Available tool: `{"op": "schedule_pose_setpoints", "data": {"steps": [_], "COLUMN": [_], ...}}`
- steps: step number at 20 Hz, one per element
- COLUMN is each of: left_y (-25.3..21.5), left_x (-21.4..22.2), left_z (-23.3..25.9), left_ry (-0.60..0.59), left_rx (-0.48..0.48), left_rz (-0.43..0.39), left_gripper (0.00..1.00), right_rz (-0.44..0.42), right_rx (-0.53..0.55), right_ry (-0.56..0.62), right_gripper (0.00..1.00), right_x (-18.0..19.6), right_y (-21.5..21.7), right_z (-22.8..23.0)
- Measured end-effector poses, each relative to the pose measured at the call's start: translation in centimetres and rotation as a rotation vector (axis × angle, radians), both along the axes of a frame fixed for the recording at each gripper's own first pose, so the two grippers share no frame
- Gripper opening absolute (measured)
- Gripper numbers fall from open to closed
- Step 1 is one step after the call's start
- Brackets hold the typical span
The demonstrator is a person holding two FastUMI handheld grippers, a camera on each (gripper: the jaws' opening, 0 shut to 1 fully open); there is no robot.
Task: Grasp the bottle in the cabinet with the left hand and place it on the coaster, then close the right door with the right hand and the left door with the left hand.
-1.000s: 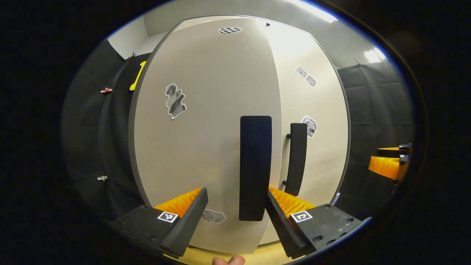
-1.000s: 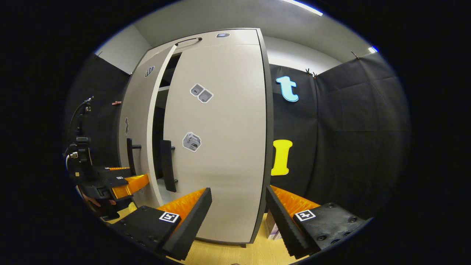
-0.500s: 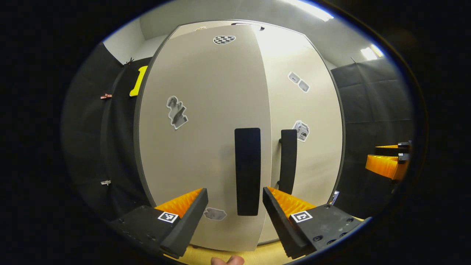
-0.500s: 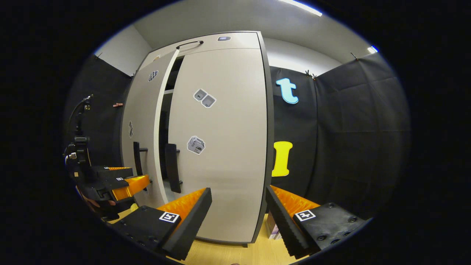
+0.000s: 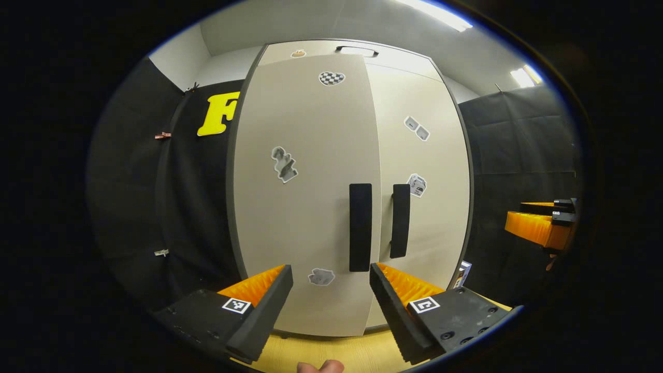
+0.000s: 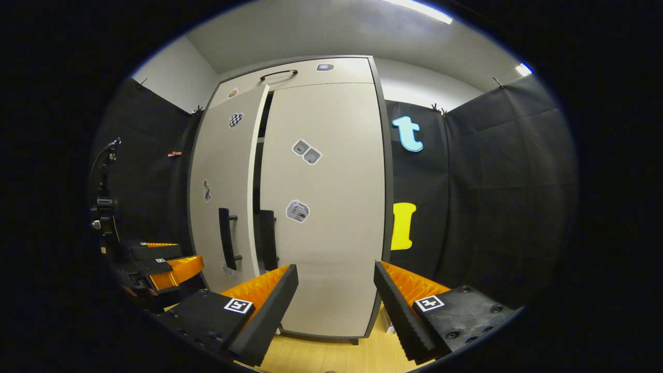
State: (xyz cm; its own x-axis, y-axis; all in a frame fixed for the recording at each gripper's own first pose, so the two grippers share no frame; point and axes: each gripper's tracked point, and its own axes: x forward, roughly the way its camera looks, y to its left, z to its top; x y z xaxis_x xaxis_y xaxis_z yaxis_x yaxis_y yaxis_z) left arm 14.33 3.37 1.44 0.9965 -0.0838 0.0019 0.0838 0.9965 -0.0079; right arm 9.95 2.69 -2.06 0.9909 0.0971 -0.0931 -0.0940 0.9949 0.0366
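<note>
Your left door (image 5: 305,207) stands a crack ajar in the right gripper view, flush-looking in the left. It's a stiff, light panel, I judge; push flat beside its handle (image 5: 360,227). Right door (image 6: 326,207) looks shut. Both the left tongs (image 5: 331,295) and right tongs (image 6: 336,295) gape, empty. Bottle and coaster: nowhere you can confirm.

We see black cloth walls (image 6: 481,197) on both sides ahead of us. Above them is a plain white wall (image 6: 171,77) and a grey ceiling (image 6: 311,31) with long bright lights (image 5: 440,13). Down low is a yellow wooden floor (image 6: 336,357).
</note>
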Motion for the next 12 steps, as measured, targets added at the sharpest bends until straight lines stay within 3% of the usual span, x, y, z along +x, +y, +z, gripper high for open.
{"op": "schedule_pose_setpoints", "data": {"steps": [12], "left_y": [1.5], "left_x": [-5.4], "left_z": [0.5], "left_ry": [-0.02], "left_rx": [0.005], "left_rz": [0.008], "left_gripper": [0.95], "right_rz": [0.035], "right_rx": [0.002], "right_ry": [0.008], "right_gripper": [0.97], "right_x": [-3.3], "right_y": [2.3], "right_z": [0.4]}}
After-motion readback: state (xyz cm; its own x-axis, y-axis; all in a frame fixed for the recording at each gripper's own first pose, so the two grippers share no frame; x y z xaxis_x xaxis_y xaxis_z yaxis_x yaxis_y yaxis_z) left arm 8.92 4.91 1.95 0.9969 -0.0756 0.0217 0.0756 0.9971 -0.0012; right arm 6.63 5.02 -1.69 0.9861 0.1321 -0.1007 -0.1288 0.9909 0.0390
